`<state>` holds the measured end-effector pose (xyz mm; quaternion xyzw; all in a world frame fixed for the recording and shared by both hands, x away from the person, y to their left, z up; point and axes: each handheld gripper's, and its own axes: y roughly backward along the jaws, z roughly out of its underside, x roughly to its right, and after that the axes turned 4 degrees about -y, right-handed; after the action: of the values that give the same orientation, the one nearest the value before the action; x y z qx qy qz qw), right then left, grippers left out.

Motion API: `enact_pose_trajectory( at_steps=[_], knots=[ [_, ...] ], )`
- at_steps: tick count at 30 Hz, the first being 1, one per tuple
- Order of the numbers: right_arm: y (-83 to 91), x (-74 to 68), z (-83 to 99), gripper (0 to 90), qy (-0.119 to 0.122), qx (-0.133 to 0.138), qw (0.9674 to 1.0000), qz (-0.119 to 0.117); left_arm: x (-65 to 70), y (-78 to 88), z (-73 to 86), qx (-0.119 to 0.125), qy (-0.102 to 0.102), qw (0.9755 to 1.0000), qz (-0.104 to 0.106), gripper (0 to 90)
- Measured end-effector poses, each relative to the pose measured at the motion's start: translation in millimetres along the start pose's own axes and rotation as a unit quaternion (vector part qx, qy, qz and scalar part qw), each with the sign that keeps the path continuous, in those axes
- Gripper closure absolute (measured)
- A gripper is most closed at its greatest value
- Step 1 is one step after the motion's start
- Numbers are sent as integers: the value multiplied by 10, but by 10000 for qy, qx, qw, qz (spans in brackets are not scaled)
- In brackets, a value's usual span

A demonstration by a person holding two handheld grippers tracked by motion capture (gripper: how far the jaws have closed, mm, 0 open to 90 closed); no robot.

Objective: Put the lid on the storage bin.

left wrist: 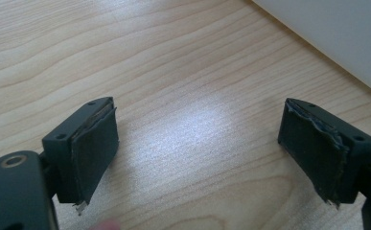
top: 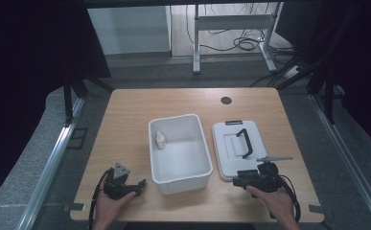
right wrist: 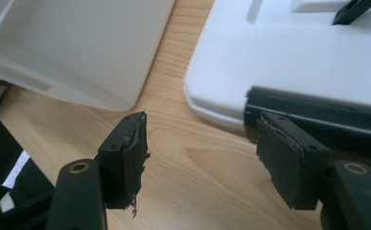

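Left gripper (top: pixel 136 185) jaws apart over bare wooden table (top: pixel 125 124) | right gripper (top: pixel 237 181) jaws apart, empty, at near edge of white lid (top: pixel 231 158) | white bin (top: pixel 201 148) between them holds small white bottle (top: pixel 159 140)

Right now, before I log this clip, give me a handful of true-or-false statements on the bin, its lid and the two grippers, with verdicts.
1. The white bin holds a small white bottle. True.
2. The white lid is fitted on top of the bin. False: it lies flat on the table, to the right of the bin.
3. The left gripper is open, with bare wood between its jaws. True.
4. The right gripper is shut on the lid's black handle. False: it is open near the lid's near edge, gripping nothing.
5. The bottle lies outside the bin on the table. False: it is inside, by the bin's left wall.
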<state>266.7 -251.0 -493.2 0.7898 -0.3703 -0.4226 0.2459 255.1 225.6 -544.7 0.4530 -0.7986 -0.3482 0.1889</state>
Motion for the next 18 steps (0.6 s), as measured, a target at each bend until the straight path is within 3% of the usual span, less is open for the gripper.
enact_pose_trajectory(
  at_steps=[9, 18],
  knots=[
    [51, 7, -47, 352, 133, 18, 9998, 152, 9, 23, 24, 3, -11, 10000, 3, 141],
    [33, 33, -46, 360, 93, -43, 9997, 220, 9, 22, 24, 3, -11, 10000, 4, 139]
  ],
)
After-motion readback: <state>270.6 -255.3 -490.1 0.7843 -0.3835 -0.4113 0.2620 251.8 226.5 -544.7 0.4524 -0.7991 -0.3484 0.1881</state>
